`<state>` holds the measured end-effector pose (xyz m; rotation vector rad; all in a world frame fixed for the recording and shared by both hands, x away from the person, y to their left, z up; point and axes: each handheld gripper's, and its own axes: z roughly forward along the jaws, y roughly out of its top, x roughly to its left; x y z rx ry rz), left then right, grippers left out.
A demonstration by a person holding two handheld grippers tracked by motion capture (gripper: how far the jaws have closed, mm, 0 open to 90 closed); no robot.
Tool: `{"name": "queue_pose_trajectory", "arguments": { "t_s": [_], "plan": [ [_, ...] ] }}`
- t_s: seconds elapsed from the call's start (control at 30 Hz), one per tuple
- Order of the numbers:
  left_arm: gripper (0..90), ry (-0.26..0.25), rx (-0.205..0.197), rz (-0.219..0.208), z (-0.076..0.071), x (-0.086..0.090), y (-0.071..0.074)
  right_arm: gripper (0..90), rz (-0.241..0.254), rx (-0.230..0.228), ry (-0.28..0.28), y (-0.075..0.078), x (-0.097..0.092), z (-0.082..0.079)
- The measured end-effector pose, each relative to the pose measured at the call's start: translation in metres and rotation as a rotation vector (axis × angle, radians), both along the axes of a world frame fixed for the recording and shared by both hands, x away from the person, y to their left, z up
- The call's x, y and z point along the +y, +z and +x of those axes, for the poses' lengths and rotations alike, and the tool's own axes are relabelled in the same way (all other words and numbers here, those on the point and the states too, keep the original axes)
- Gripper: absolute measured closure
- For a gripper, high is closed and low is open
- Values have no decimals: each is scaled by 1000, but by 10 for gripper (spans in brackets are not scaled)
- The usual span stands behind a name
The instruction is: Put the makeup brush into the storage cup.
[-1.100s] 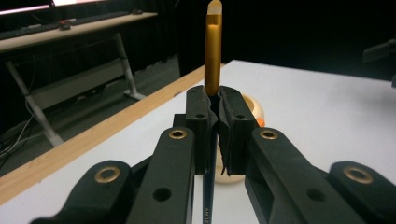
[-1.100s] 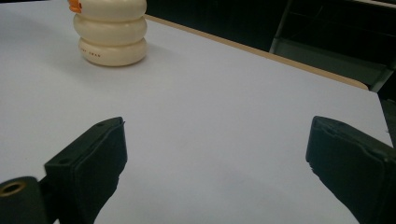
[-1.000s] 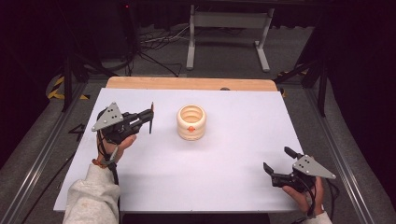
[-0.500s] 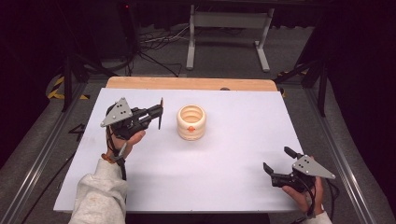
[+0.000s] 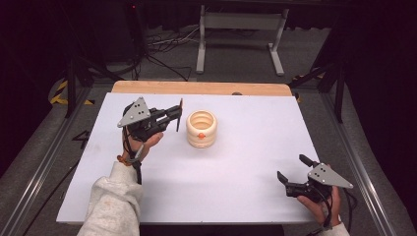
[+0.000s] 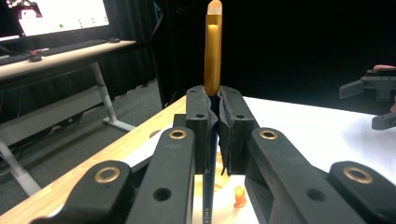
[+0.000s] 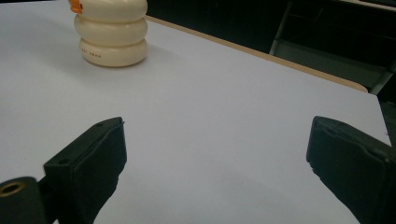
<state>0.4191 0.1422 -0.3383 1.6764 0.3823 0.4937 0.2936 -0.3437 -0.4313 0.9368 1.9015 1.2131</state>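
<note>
Since 1 s ago my left gripper (image 5: 178,114) has carried the pencil (image 6: 212,51) closer to the cream ringed holder (image 5: 201,129). Jaws clamped on pencil, its long axis upright; holder sits just ahead & below. Right gripper (image 5: 291,171) wide open, far off.

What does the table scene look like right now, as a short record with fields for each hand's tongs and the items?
left tongs: shut on an upright pencil, just left of the holder
right tongs: open, empty, near the table's front right corner
holder: cream ribbed cup with an orange knob, standing mid-table, open top
table: white top with a wooden far edge
</note>
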Motion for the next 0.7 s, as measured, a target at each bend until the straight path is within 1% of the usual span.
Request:
{"name": "queue_pose_trajectory", "arguments": {
  "t_s": [0.03,0.1,0.27,0.37,0.43,0.57,0.67,0.7],
  "plan": [
    [836,-7,0,6,1,-1,1,53,-2,-2,-1,0,0,0],
    [836,-7,-1,3,2,-4,2,53,-1,-3,-1,0,0,0],
    [836,-32,-3,-15,2,-14,4,54,-2,-2,-4,0,0,0],
    [836,-37,-13,-11,3,-18,4,53,-2,-3,-1,0,0,0],
    [836,-45,-8,-9,4,-21,5,53,-3,-5,0,0,0,-1],
    [836,-51,-13,-22,6,-27,7,53,3,-6,-2,0,-1,-1],
    [836,-53,-16,-16,9,-32,9,53,3,-6,-2,0,-1,-1],
    [836,-58,-11,-14,9,-33,9,53,3,-6,-1,0,-1,-1]
  ]
}}
